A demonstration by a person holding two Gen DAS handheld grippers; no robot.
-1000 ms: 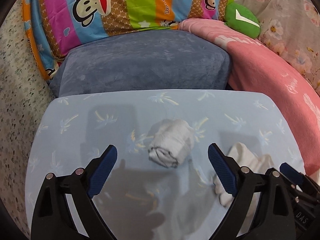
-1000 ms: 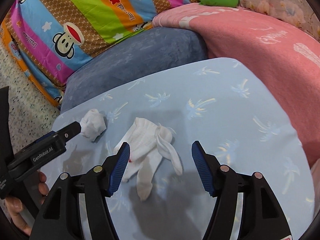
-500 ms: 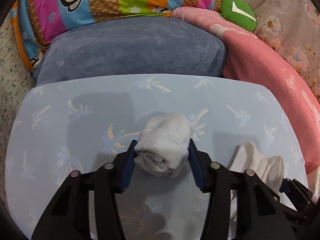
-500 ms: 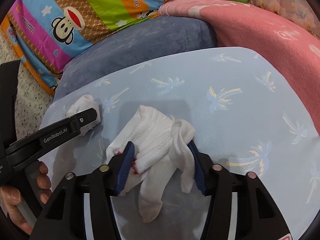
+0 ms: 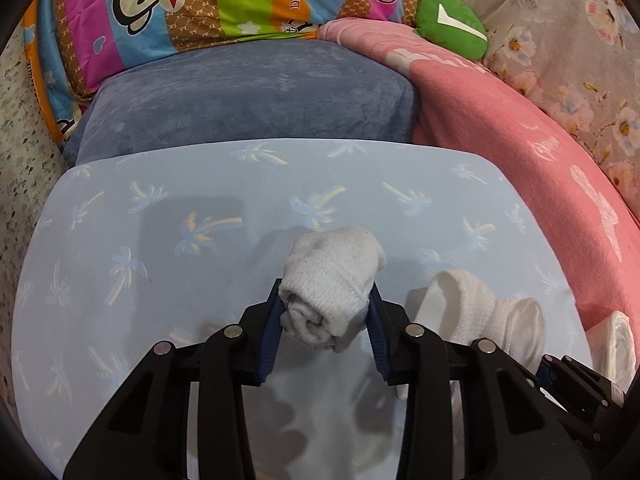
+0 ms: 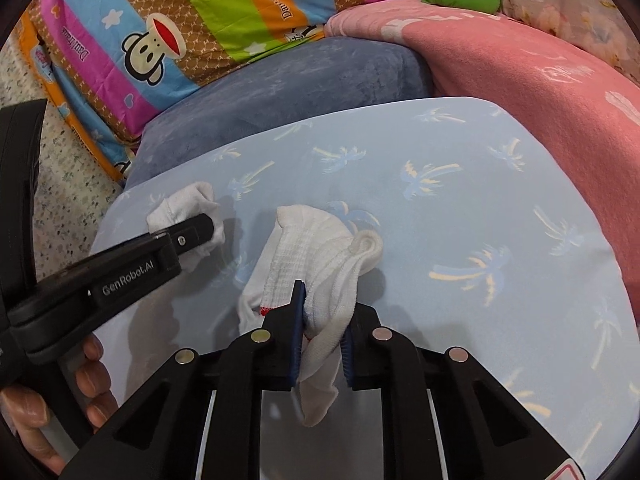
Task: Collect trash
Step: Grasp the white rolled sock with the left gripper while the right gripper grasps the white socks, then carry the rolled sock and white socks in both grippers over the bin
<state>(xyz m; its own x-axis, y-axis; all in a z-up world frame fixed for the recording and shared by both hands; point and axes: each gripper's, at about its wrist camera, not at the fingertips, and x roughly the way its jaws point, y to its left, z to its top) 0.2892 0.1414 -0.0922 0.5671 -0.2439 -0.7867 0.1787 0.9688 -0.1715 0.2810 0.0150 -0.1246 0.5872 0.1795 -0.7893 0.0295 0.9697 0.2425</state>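
A rolled grey-white sock (image 5: 334,280) lies on the pale blue palm-print table (image 5: 160,240). My left gripper (image 5: 326,300) has its blue pads pressed on both sides of the roll, jaws still closing. A loose white sock with red stitching (image 6: 316,264) lies to its right on the same table; it also shows in the left wrist view as the white sock (image 5: 476,308). My right gripper (image 6: 322,320) pinches a bunched fold of that white sock, jaws still closing. In the right wrist view the left gripper (image 6: 200,236) covers the rolled sock (image 6: 184,208).
A blue-grey cushion (image 5: 248,96) sits behind the table, a striped cartoon pillow (image 5: 200,4) behind that. A pink blanket (image 5: 520,128) and a green plush (image 5: 452,24) lie right. A hand (image 6: 48,408) holds the left gripper's handle. White crumpled material (image 5: 618,340) lies off the table's right edge.
Both grippers went from wide open to closed on their socks: the left around the rolled sock, the right bunching the loose white sock. Both moved forward and slightly down.
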